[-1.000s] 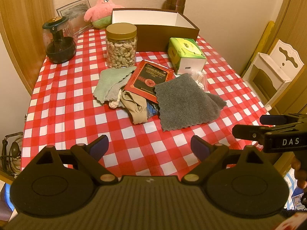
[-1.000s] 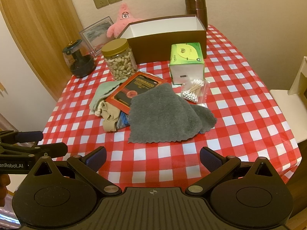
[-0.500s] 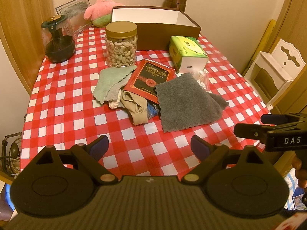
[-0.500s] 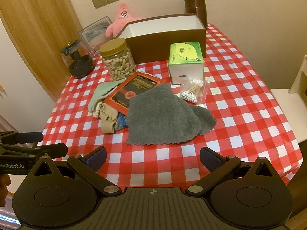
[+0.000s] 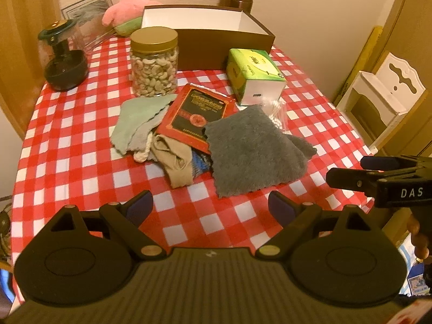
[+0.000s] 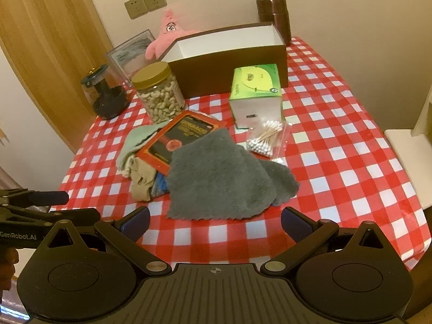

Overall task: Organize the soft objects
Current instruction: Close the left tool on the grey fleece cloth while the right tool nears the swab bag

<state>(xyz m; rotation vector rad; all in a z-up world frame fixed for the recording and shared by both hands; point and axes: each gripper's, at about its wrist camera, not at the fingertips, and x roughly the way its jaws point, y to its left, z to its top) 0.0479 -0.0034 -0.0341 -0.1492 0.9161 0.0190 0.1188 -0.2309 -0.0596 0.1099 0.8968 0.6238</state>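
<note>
Gaping empty, both claws — left [image 5: 210, 206], right [image 6: 214, 220] — face fuzzy grey cloth [image 6: 224, 175].

A fluffy grey cloth [image 6: 224, 178] lies on the glossy checked surface [image 6: 337, 145]; the jar [image 5: 154, 62] is clear plastic, its lid shiny.

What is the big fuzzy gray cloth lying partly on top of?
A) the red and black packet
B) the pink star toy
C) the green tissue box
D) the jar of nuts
A: the gray cloth covers the near corner of the red and black packet, and it sits apart from the other three things.
</note>
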